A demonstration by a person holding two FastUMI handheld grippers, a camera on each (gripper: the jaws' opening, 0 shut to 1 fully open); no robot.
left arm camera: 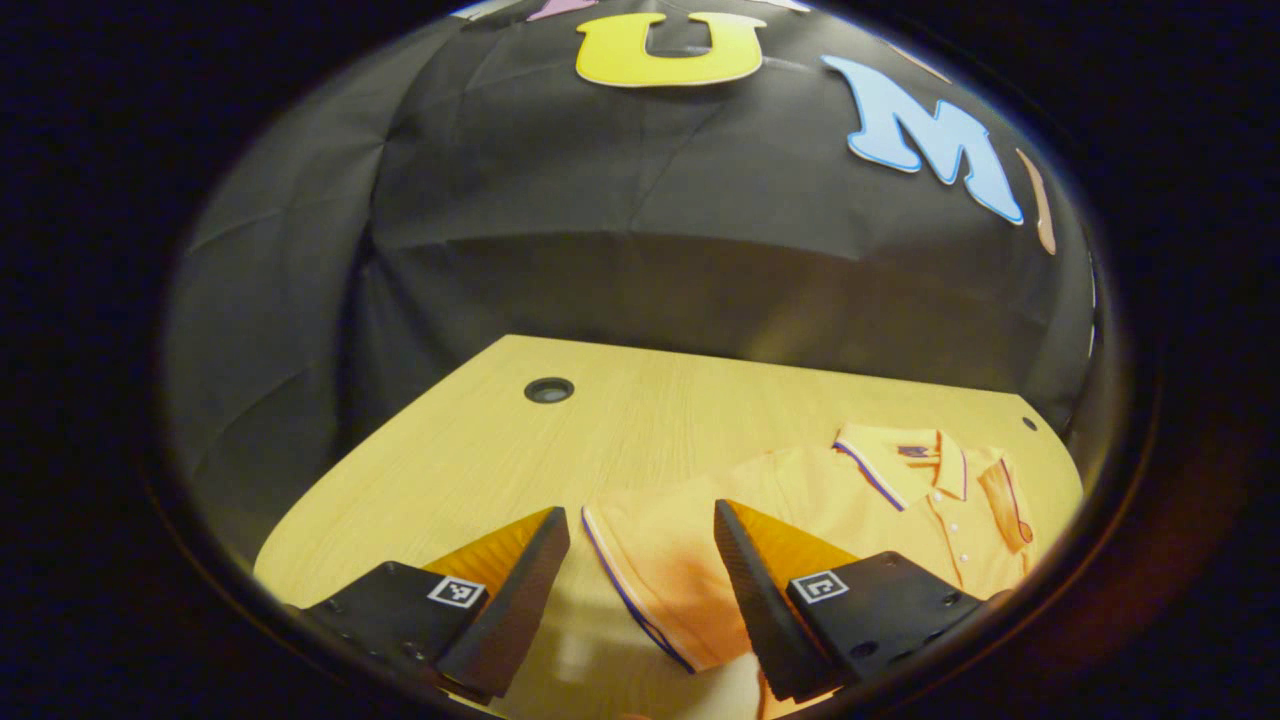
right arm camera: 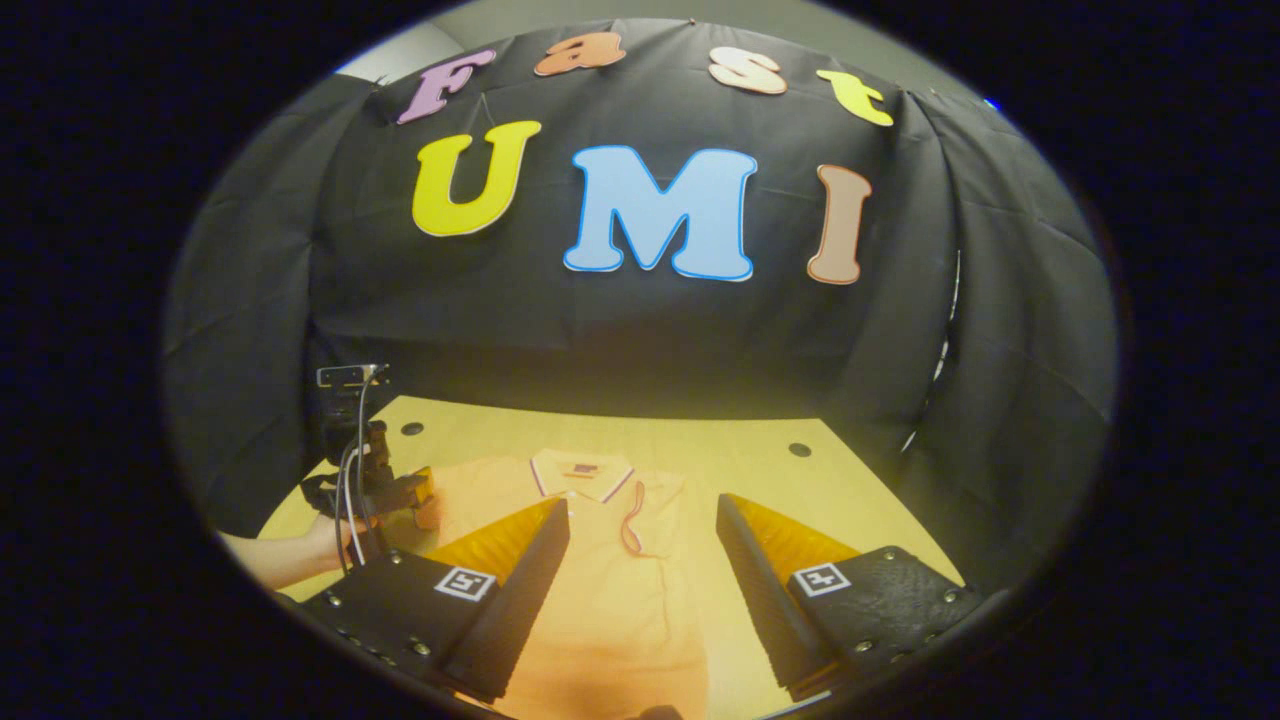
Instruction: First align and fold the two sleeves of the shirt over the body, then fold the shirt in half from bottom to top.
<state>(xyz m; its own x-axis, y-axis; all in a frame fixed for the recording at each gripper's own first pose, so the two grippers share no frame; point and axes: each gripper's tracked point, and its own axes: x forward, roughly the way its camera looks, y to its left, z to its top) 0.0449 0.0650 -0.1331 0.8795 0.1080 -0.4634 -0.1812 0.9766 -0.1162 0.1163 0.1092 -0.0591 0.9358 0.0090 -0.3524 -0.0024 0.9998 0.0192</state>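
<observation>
Your left claw (left arm camera: 640,560) stood wide open above the near left part of the wooden counter (left arm camera: 620,420), and its fingers held nothing. Between them you could see one sleeve (left arm camera: 650,580) of the orange polo shirt (left arm camera: 830,490), its striped cuff edge running across the gap. Whether the fingertips touched the cloth could not be told from that view. The shirt lay flat on the counter with its collar (left arm camera: 890,455) toward the black cloth wall (left arm camera: 620,250), the button placket running down the front. A round grommet hole (left arm camera: 549,390) sat in the counter well apart from the shirt, on the far left.

Your right claw (right arm camera: 640,560) was also spread wide and empty, held over the lower body of the shirt (right arm camera: 610,600). In the right gripper view the other sleeve (right arm camera: 640,520) lay folded in over the chest, its striped cuff just below the collar (right arm camera: 580,472). At the shirt's left edge you could see your left claw (right arm camera: 415,490), with your hand (right arm camera: 300,555) behind it and cables trailing from its mount.
</observation>
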